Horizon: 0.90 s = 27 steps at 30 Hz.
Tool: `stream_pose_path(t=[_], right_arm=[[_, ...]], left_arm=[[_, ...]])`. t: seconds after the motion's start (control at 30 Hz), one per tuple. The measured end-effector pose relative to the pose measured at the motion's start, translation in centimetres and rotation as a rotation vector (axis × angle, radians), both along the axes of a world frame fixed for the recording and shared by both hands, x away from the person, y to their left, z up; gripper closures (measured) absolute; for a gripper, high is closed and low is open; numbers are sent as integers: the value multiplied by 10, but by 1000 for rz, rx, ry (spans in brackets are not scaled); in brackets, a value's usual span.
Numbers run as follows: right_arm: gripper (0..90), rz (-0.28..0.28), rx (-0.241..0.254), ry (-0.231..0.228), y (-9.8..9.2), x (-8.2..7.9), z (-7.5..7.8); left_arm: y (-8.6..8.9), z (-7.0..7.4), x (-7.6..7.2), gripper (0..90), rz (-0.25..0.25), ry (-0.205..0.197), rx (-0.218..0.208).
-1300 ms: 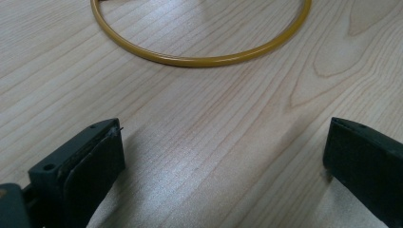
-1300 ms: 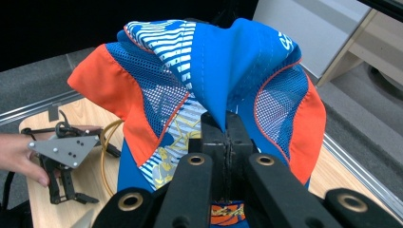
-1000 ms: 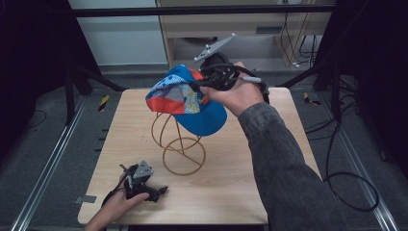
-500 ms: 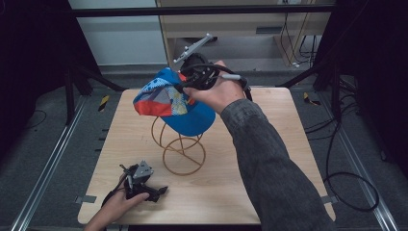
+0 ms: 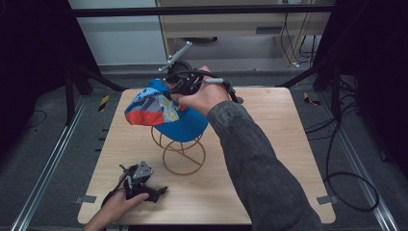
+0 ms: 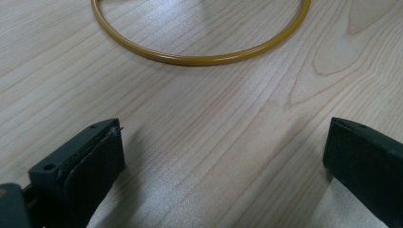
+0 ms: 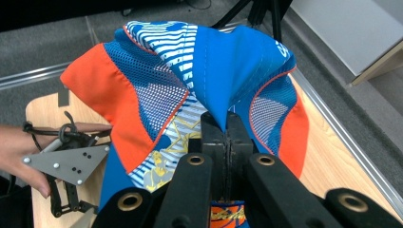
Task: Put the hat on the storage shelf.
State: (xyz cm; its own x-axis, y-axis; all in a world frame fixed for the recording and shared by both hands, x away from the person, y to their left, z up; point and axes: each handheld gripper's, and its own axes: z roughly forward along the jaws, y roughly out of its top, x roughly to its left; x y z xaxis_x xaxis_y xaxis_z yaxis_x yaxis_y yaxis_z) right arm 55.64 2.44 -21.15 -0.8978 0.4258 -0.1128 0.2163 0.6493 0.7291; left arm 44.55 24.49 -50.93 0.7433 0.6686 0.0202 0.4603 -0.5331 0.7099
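Nearest me, my left gripper [image 5: 144, 188] rests on the pale wooden table [image 5: 269, 159] with its jaws wide apart and nothing between them, the base ring of the gold wire hat stand [image 6: 199, 59] just ahead of it. Farther out, my right gripper [image 7: 227, 135] is clamped tight on a pinch of the blue, orange and white mesh cap [image 5: 161, 113], held over the stand's top. I judge the pinch shallow: fabric may slip, or a snagged cap may tip the stand.
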Motion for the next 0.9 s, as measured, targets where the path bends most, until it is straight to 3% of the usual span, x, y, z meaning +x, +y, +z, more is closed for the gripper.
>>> stream_pose_path(t=[0.53, 0.9], right_arm=[[898, 21, -54, 8, 11, -3, -11], [895, 16, -56, 24, 12, 0, -17]], left_arm=[[0, 0, 0, 0, 1, 0, 0], [0, 0, 0, 0, 2, 0, 0]])
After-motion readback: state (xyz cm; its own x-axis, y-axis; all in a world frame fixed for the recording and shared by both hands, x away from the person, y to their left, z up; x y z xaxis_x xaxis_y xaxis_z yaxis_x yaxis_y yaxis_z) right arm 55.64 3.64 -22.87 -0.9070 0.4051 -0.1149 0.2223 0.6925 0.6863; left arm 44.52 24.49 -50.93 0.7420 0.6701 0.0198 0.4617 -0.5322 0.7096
